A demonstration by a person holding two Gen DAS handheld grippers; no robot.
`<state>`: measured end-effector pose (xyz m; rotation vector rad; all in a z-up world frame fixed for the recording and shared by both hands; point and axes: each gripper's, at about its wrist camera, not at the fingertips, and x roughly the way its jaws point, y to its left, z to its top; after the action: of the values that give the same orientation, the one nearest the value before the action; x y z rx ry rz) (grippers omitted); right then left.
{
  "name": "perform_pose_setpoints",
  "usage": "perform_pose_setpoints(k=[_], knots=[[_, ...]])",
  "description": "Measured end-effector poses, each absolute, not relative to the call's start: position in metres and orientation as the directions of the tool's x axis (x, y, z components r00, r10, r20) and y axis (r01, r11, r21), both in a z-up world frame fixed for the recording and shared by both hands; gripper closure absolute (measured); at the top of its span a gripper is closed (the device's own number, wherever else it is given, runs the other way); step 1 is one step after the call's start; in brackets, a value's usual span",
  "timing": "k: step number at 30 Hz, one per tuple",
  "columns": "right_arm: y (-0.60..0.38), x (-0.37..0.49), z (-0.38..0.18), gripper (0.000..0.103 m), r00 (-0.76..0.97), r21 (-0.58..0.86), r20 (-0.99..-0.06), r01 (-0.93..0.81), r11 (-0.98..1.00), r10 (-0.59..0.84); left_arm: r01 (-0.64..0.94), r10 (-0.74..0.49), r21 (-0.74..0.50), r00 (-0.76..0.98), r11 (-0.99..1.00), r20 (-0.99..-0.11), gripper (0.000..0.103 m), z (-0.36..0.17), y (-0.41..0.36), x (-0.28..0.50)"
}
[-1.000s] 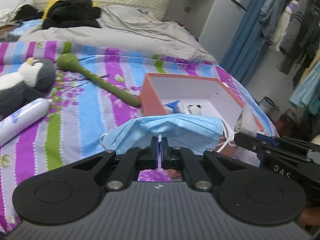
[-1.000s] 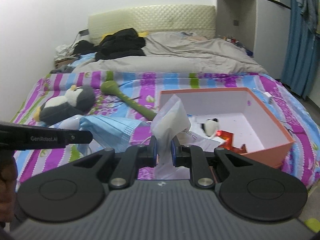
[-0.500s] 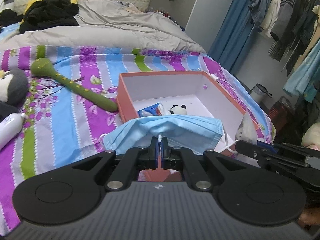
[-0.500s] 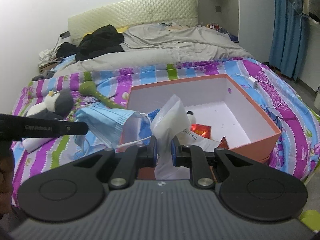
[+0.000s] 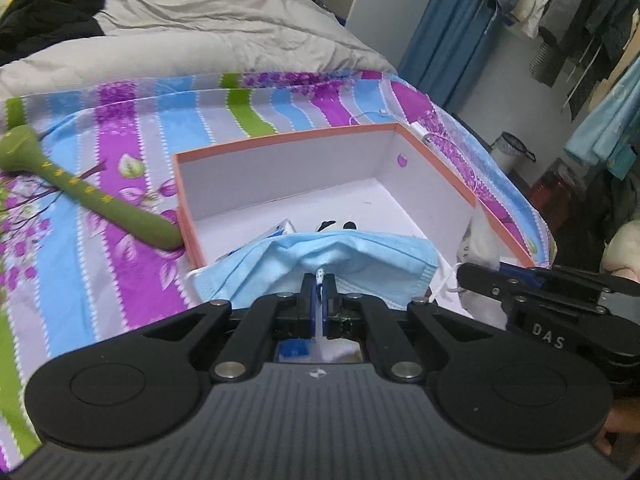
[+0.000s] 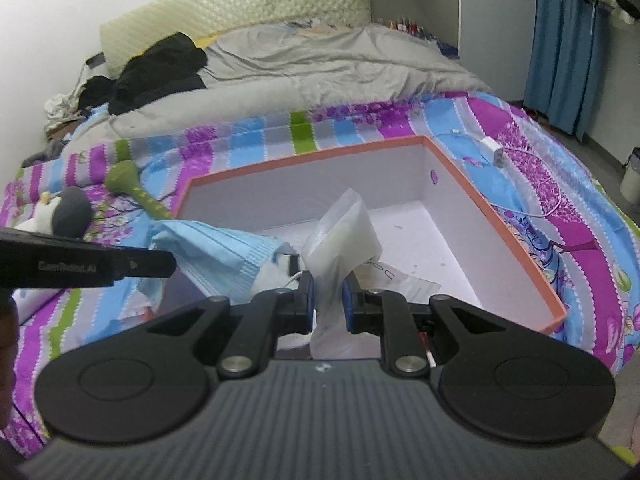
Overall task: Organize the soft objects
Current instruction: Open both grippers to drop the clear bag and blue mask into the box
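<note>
Left wrist: left tool clamped tight on blue mask draped across its tips, over box.

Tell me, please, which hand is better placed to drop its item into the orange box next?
Right, probably: the right gripper holds its white pouch well over the orange box, whereas the left gripper's blue mask hangs at the near rim.

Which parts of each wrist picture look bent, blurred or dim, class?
Left wrist view: fisheye curves the box rim and bed stripes; green toy slightly smeared; mask sharp. Right wrist view: the headboard bows, corners darken, the lettering on the left gripper is blurred; bag sharp.
</note>
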<state>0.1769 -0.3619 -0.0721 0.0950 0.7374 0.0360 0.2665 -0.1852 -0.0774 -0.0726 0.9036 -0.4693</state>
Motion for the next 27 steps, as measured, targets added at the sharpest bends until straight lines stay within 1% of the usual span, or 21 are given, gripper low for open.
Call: perform_pose_setpoints(k=[2, 6, 12, 13, 14, 15, 16, 17, 27], knots=[[-0.365, 0.189, -0.081, 0.084, 0.728, 0.082, -0.683, 0.007, 0.997, 0.051, 0.366, -0.422, -0.253, 0.516, 0.895, -0.745, 0.1, -0.084, -0.192, 0.281], [-0.373, 0.211, -0.096, 0.082, 0.704, 0.097, -0.707, 0.012, 0.995, 0.06, 0.38, -0.415, -0.241, 0.491, 0.893, -0.766, 0.1, -0.096, -0.204, 0.306], [-0.38, 0.225, -0.11, 0.076, 0.683, 0.096, -0.73, 0.04, 0.995, 0.043, 0.37, -0.403, -0.239, 0.471, 0.898, -0.784, 0.099, -0.107, -0.208, 0.323], [-0.38, 0.226, -0.111, 0.069, 0.679, 0.093, -0.733, 0.041, 0.995, 0.041, 0.369, -0.401, -0.239, 0.467, 0.898, -0.788, 0.095, -0.109, -0.208, 0.324], [-0.38, 0.227, -0.113, 0.063, 0.675, 0.091, -0.737, 0.044, 0.995, 0.038, 0.359, -0.39, -0.233, 0.467, 0.904, -0.794, 0.085, -0.11, -0.209, 0.326], [-0.381, 0.229, -0.113, 0.048, 0.673, 0.091, -0.739, 0.047, 0.995, 0.036, 0.354, -0.385, -0.231, 0.464, 0.906, -0.798, 0.063, -0.111, -0.209, 0.327], [-0.382, 0.229, -0.114, 0.036, 0.672, 0.093, -0.74, 0.054, 0.994, 0.033, 0.349, -0.381, -0.231, 0.461, 0.908, -0.801, 0.055, -0.111, -0.21, 0.329], [-0.383, 0.228, -0.114, 0.035, 0.674, 0.097, -0.738, 0.059, 0.994, 0.032, 0.349, -0.385, -0.234, 0.466, 0.907, -0.796, 0.05, -0.11, -0.209, 0.328], [-0.382, 0.209, -0.09, 0.035, 0.713, 0.105, -0.701, 0.057, 0.993, 0.033, 0.35, -0.39, -0.225, 0.53, 0.909, -0.753, 0.049, -0.077, -0.198, 0.304]])
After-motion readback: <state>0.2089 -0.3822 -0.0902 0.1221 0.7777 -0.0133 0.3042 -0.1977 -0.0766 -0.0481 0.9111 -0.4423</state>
